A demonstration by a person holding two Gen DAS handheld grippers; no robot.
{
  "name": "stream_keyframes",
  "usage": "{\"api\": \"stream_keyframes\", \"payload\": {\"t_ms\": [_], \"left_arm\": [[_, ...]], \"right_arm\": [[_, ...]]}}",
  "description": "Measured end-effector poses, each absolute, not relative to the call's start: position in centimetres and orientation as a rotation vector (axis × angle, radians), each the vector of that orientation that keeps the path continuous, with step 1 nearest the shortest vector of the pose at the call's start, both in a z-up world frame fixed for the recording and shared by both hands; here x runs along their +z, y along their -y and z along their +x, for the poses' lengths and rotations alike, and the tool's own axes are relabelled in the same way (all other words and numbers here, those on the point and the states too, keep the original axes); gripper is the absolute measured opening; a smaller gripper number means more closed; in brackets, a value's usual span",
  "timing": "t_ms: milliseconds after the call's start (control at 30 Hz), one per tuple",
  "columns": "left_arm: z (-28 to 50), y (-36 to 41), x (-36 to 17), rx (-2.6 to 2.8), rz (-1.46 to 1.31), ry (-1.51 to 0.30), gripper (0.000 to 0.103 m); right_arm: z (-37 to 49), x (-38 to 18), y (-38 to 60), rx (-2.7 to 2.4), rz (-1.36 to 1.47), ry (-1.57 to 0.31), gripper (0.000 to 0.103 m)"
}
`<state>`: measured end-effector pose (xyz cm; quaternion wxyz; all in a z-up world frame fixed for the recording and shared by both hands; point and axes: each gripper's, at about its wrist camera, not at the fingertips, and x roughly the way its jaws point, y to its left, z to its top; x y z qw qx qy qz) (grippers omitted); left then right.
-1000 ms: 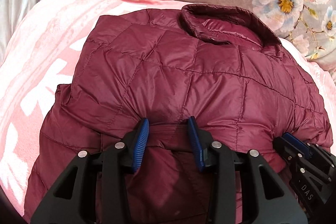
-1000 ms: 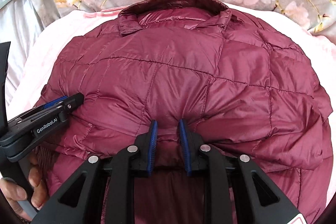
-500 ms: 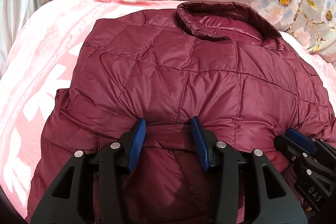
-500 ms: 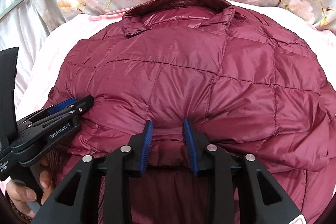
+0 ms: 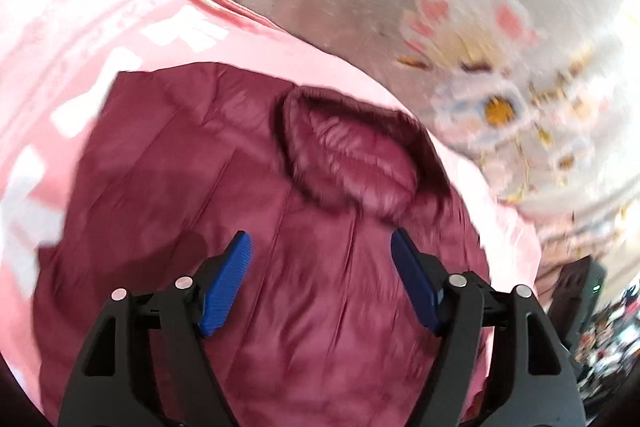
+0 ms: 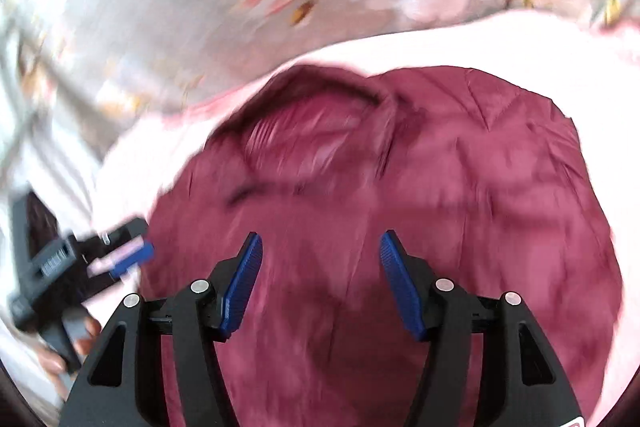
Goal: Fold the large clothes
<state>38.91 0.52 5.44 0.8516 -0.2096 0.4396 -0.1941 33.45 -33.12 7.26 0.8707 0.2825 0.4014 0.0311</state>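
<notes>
Both views are smeared, but I can see my left gripper (image 5: 320, 247) and right gripper (image 6: 320, 247) spreading wider, with nothing pinched between the blue pads. The maroon quilted jacket (image 5: 248, 227) lies folded below them on the pink blanket (image 5: 80, 27), collar (image 5: 352, 155) up toward the floral bedding (image 5: 480, 67).

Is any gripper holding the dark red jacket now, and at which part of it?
Nothing is held. The left gripper and the right gripper are both opening, their pads clear of the jacket, which lies free on the pink blanket.
</notes>
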Motion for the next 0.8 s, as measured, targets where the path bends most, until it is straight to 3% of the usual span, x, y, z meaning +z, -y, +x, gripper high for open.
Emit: {"api": "stream_keyframes", "payload": {"t_ms": [167,233,267,433,633,800], "left_arm": [[44.9,2.1,2.5,-0.385,-0.476,-1.029,0.066],[46.1,2.8,1.1,-0.376,-0.482,-1.075,0.04],[46.5,3.2,0.7,-0.385,-0.477,-1.092,0.018],[45.4,2.5,3.3,-0.435,-0.445,-0.994,0.01],[45.1,2.9,0.6,-0.389,-0.331,-1.025,0.01],[44.3,3.4,-0.8,-0.399,-0.278,-0.985,0.011]], "right_arm": [[39.0,4.4,35.8,0.01,0.657,-0.89,0.061],[40.4,3.7,35.0,0.035,0.627,-0.925,0.034],[40.9,3.7,34.4,0.064,0.608,-0.934,0.008],[38.4,7.7,35.2,0.192,0.706,-0.718,0.008],[38.3,2.7,35.0,0.023,0.54,-0.888,0.007],[38.1,1.6,33.7,-0.017,0.422,-0.909,0.005]]}}
